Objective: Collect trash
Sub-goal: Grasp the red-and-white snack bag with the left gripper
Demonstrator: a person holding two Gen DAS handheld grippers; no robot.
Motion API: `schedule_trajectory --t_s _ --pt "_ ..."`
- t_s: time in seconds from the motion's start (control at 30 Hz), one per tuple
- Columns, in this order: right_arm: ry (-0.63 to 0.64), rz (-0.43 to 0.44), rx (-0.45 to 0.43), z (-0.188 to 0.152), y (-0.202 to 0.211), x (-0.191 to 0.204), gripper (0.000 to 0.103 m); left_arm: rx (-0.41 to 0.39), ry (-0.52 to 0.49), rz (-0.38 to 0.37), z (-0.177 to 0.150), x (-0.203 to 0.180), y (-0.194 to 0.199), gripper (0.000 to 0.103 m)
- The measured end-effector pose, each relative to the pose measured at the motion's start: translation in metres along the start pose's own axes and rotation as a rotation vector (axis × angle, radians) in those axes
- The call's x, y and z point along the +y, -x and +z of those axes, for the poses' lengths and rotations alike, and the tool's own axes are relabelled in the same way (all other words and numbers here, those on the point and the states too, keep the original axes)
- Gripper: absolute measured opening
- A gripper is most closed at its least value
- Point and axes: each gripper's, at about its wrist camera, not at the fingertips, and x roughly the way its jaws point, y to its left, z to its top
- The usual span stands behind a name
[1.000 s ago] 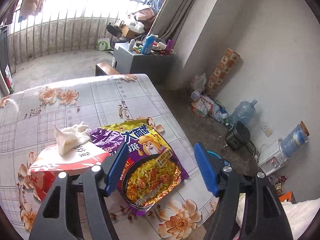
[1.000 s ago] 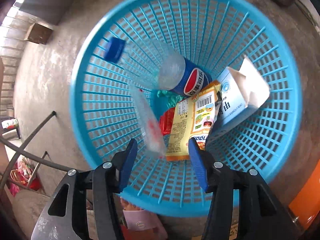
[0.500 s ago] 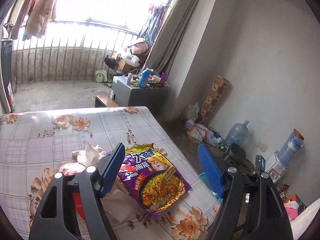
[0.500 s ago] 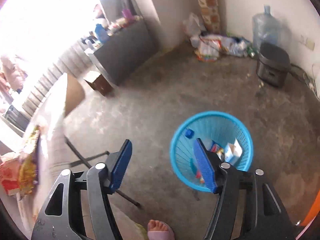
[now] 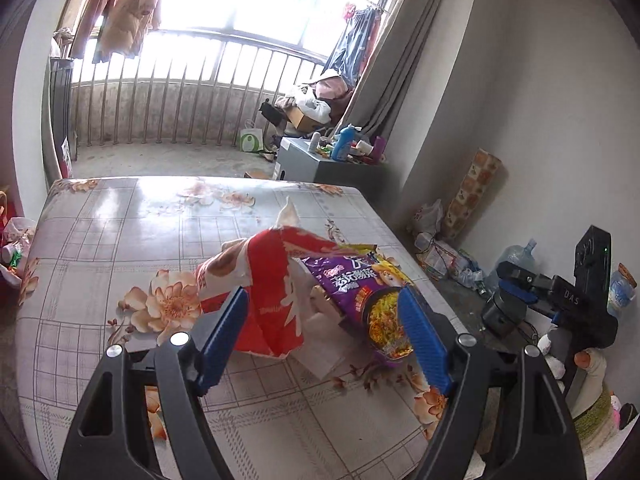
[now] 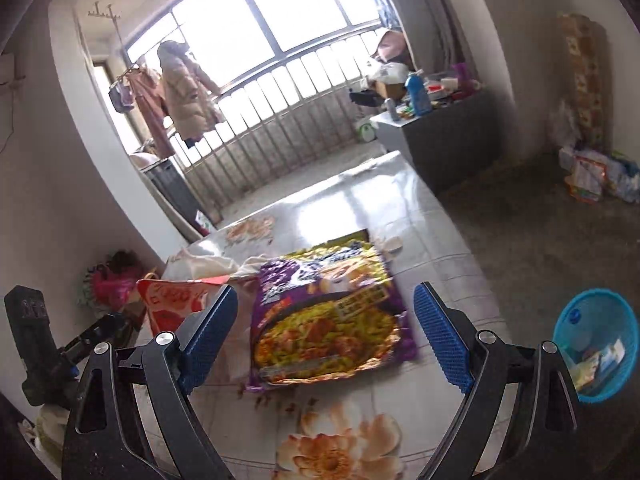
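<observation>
1. The counter [image 5: 120, 240], covered in a floral checked cloth, filled the lower half of both views; the trash lay towards its near right part as the left wrist view showed it.
2. The blue basket [image 6: 576, 312] stood on the floor beside the counter, at the right edge of the right wrist view, with wrappers and a carton inside it.
3. The purple noodle packet [image 6: 324, 312] lay flat on the counter, straight ahead of the right tongs [image 6: 324, 344], its near edge lying between the two blue pads. In the left wrist view the purple noodle packet [image 5: 360, 280] sat to the right of centre, its lower end close to the right pad.
4. The red and white wrapper [image 5: 272, 304] was crumpled and stood up in a ridge, lying directly ahead of the left tongs [image 5: 320, 344] and reaching into the gap between the pads, nearer the left one. From the right wrist view the red and white wrapper [image 6: 172, 300] lay left of the noodle packet, partly behind the left pad.
5. A white tissue [image 5: 289, 212] poked up behind the wrapper.
6. The left tongs stood wide apart, gripping nothing; whether a pad touched the wrapper could not be told.
7. The right tongs were likewise spread wide, with nothing between the pads but the packet lying below.
</observation>
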Motion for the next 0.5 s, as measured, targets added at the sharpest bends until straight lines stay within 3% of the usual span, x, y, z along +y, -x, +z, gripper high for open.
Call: schedule_trajectory --t_s 0.13,0.3,0.5 --pt "-0.017 0.113 0.116 0.004 -0.035 0.032 0.085 0.01 -0.022 0.021 -0.009 0.004 -0.007 0.075" --pt "-0.034 0.098 0.146 0.012 -0.041 0.057 0.082 -0.025 -0.021 0.002 -0.001 0.009 -0.002 0.075" --pt "-0.128 0.176 0.193 0.037 -0.054 0.058 0.062 -0.128 0.06 -0.054 0.038 0.042 0.017 0.075"
